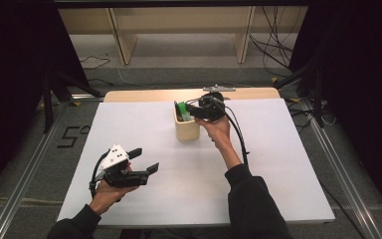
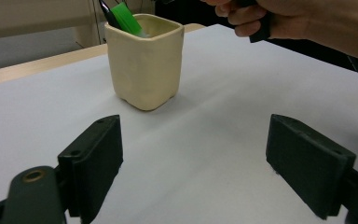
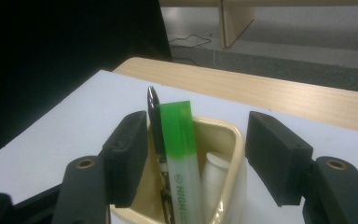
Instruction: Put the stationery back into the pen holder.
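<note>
White table: right hand-held gripper [image 3: 196,154] open astride green highlighter [image 3: 182,149] in cup [image 3: 230,140], seemingly untouched.

I am reading "HIGH" in dark capitals running along the white barrel of the green-capped highlighter [image 3: 182,158] in the right gripper view, with a small round mark just ahead of the letters; the rest of the word is running out of frame. In the high view I am making out what is looking like "5°" in black on the grey floor [image 1: 45,164] left of the table.
</note>
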Demonstrator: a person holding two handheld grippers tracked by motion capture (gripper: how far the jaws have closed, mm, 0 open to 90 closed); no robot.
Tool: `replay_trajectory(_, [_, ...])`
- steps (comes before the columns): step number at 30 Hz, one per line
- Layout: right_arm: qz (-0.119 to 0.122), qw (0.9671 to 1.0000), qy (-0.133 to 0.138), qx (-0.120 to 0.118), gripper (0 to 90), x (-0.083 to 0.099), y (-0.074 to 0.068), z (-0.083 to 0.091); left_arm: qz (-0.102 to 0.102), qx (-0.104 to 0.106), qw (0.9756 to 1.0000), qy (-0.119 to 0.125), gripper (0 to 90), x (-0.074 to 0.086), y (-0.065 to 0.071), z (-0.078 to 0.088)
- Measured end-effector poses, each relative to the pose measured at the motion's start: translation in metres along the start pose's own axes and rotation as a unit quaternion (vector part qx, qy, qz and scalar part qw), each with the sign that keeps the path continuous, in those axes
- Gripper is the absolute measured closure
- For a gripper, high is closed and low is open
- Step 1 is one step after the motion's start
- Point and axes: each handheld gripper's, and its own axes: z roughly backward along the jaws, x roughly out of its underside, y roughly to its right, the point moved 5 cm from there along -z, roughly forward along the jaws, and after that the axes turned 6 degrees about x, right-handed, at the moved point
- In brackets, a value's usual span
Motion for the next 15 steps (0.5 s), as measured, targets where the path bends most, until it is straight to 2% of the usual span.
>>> replay_trajectory(15, [0.007, 0.9997, 0.008, -0.022, 33.5, 0.007, 0.007, 0.035, 0.001, -0.002, 1.0000, 0.000, 18.1, 0.000, 0.000, 0.000])
